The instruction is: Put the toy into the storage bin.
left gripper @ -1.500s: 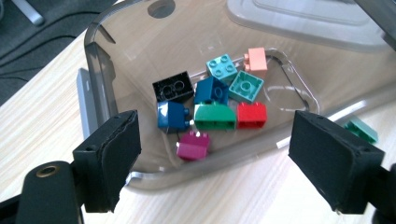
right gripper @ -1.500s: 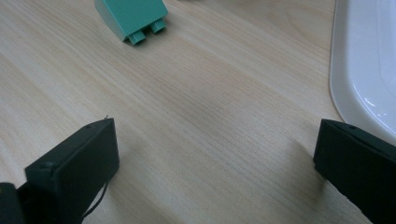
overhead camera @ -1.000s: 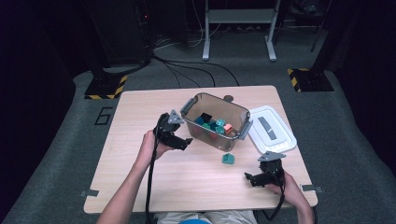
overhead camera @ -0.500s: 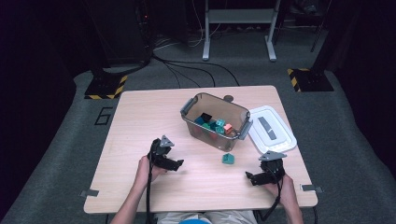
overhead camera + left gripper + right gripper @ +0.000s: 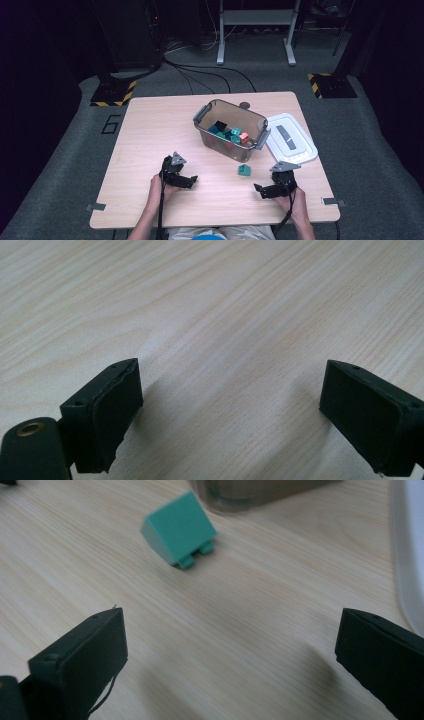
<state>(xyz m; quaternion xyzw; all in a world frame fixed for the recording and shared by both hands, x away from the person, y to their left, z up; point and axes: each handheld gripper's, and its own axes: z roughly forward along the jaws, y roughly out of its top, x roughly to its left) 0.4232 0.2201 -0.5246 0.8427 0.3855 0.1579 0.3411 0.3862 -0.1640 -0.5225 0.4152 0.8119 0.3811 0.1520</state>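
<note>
A small teal block (image 5: 244, 170) lies alone on the wooden table (image 5: 150, 130), just in front of a clear plastic bin (image 5: 205, 131) that holds several teal and orange blocks. My left gripper (image 5: 188, 180) rests low over the near left part of the table, open, with only bare wood between its jaws (image 5: 230, 415). At the near right my right gripper (image 5: 259, 190) is open and points toward the teal block (image 5: 179, 527), which sits a short way beyond its jaws (image 5: 230, 665) and apart from them.
The bin's white lid (image 5: 290, 139) lies flat to the right of the bin, and its edge (image 5: 407, 555) runs along the right of the right gripper view. The bin's base (image 5: 250, 492) stands right behind the teal block. Both forearms come in over the near table edge.
My left gripper has come down from beside the bin's left handle to the near left of the table, toward the person. The right gripper and the teal block have stayed put.
</note>
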